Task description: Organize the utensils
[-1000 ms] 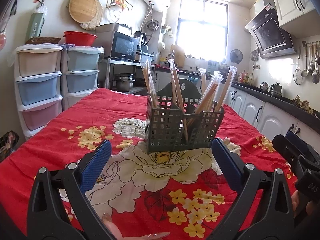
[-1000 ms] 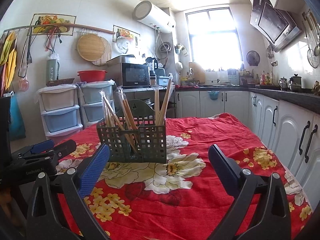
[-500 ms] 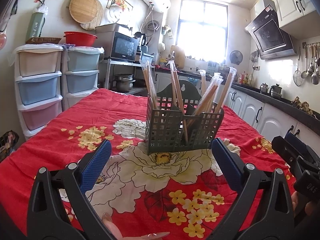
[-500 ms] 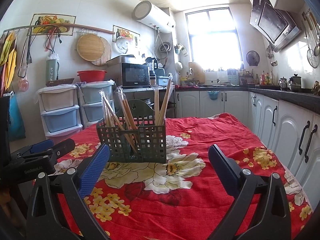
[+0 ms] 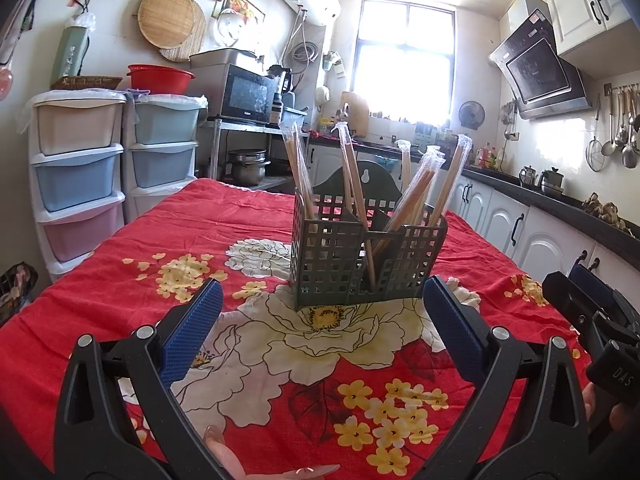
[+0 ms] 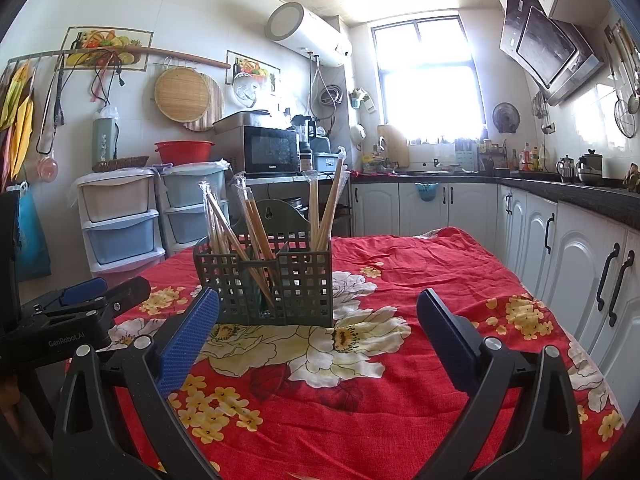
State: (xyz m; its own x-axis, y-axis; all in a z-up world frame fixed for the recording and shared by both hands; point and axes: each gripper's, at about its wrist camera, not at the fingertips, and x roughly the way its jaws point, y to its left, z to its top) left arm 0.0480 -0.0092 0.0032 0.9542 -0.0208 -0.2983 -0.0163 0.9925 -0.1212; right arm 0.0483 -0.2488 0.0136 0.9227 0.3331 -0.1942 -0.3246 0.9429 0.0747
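The worktop (image 5: 120, 280) fills both views under a red floral tablecloth (image 6: 400, 272), its near edge cut off behind the gripper frames. Middle of the cloth stands the grey-green lattice utensil caddy (image 5: 360, 260), upright on the big white flower print, and it is stuffed with plastic-wrapped chopsticks (image 5: 416, 196) leaning out at all angles. How many pairs there are is hard to tell, since the wrappers overlap and the lattice hides their lower ends.

The left wrist view catches the right gripper's black body at the far right edge, partly cropped, with a bit of the person's hand (image 5: 600, 404) beneath it. The right wrist view shows the left gripper's body poking in low at the left, plus the hanging yellow cloths (image 6: 18, 120) that the other camera misses.

Left gripper (image 5: 320, 332): jaws spread wide, blue pads empty, short of the caddy. Right gripper (image 6: 318, 336): jaws equally wide apart, holding nothing, touching nothing, caddy just ahead.
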